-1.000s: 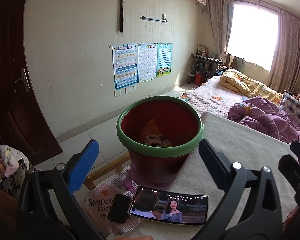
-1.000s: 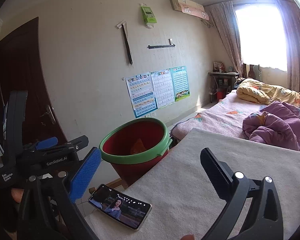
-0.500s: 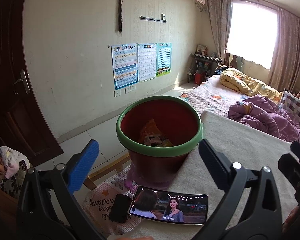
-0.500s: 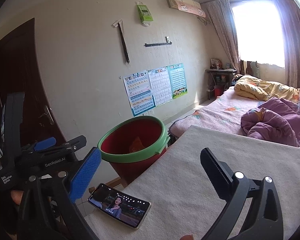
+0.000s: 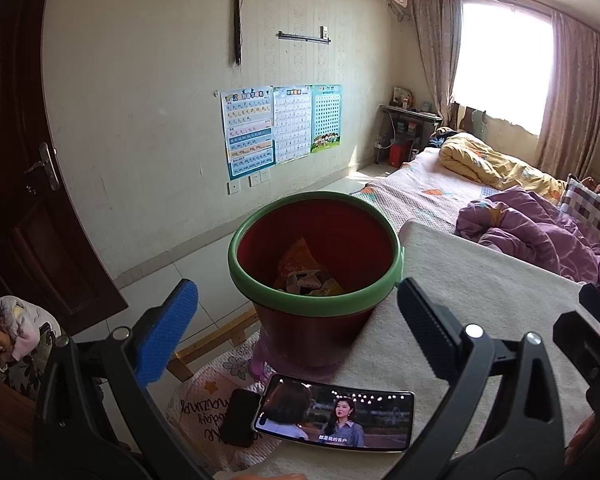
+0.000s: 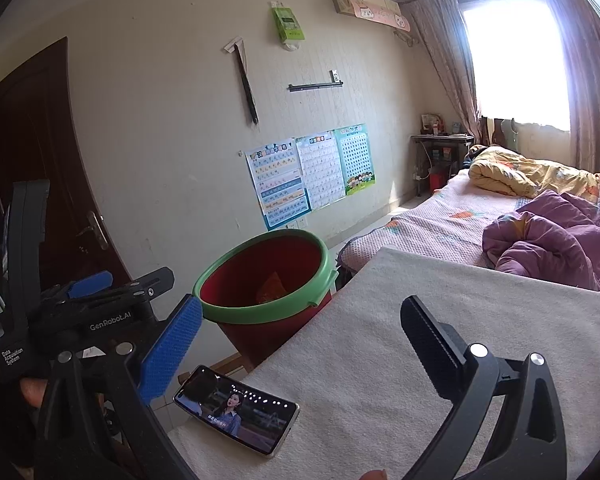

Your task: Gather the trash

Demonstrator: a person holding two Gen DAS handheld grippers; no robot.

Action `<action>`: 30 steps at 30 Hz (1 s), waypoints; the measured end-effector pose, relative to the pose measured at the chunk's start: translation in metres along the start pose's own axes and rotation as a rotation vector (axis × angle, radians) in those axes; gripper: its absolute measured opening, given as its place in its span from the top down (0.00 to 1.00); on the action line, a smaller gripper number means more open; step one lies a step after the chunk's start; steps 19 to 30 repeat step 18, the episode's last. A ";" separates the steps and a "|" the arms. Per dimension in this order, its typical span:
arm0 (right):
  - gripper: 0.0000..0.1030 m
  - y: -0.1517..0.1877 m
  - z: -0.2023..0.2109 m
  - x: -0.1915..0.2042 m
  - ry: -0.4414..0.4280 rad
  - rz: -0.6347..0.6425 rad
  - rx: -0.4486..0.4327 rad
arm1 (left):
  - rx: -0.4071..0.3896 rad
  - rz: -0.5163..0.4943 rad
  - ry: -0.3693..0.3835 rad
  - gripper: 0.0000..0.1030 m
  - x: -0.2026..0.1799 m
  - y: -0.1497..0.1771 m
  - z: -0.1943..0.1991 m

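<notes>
While your left claw [image 5: 296,328] hangs with its fingers spread wide and nothing between them, the red bin with the green rim [image 5: 314,272] sits dead ahead of it, at the edge of the cream-covered surface [image 5: 480,280]. Down inside the bin, crumpled wrappers [image 5: 306,276] lie in a small heap, an orange one leaning on the back wall. Your right claw [image 6: 300,340] is parted too, empty, hovering over the bare cloth, and from there the bin [image 6: 266,276] shows off to your left, tilted in that fisheye view. A phone [image 5: 334,416] lies flat at the near edge of the surface, its screen lit with a video, just in front of the bin. Beside it a dark little object [image 5: 240,416] rests on a patterned cushion [image 5: 204,408]. Beyond the surface, a purple quilt [image 5: 528,232] is bunched on the bed, well apart from both claws.
</notes>
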State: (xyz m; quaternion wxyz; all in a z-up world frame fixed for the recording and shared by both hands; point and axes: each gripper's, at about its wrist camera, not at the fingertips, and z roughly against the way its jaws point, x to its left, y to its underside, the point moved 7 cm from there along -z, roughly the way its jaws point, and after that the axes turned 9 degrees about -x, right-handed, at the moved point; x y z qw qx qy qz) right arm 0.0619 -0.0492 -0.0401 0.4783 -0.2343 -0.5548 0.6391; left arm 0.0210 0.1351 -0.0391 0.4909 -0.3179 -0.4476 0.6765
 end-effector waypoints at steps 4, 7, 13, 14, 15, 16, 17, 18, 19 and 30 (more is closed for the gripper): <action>0.06 0.001 -0.001 -0.002 0.003 -0.003 0.002 | 0.001 -0.005 0.004 0.05 -0.004 0.000 0.000; 0.06 0.001 -0.001 -0.005 0.006 -0.004 0.004 | -0.004 -0.010 0.010 0.05 -0.007 -0.001 -0.001; 0.06 0.008 0.000 -0.022 0.033 -0.021 0.021 | 0.014 -0.057 0.036 0.05 -0.030 0.005 -0.009; 0.06 0.011 0.001 -0.028 0.044 -0.022 0.028 | 0.024 -0.061 0.046 0.05 -0.037 0.008 -0.011; 0.06 0.016 0.003 -0.037 0.065 -0.025 0.038 | 0.034 -0.064 0.060 0.05 -0.044 0.011 -0.012; 0.06 0.022 0.007 -0.047 0.091 -0.031 0.050 | 0.045 -0.070 0.079 0.05 -0.053 0.016 -0.014; 0.07 0.030 0.010 -0.062 0.129 -0.042 0.067 | 0.059 -0.086 0.109 0.05 -0.065 0.023 -0.016; 0.07 0.041 0.015 -0.080 0.190 -0.055 0.092 | 0.080 -0.113 0.151 0.05 -0.081 0.032 -0.017; 0.07 0.041 0.015 -0.080 0.190 -0.055 0.092 | 0.080 -0.113 0.151 0.05 -0.081 0.032 -0.017; 0.07 0.041 0.015 -0.080 0.190 -0.055 0.092 | 0.080 -0.113 0.151 0.05 -0.081 0.032 -0.017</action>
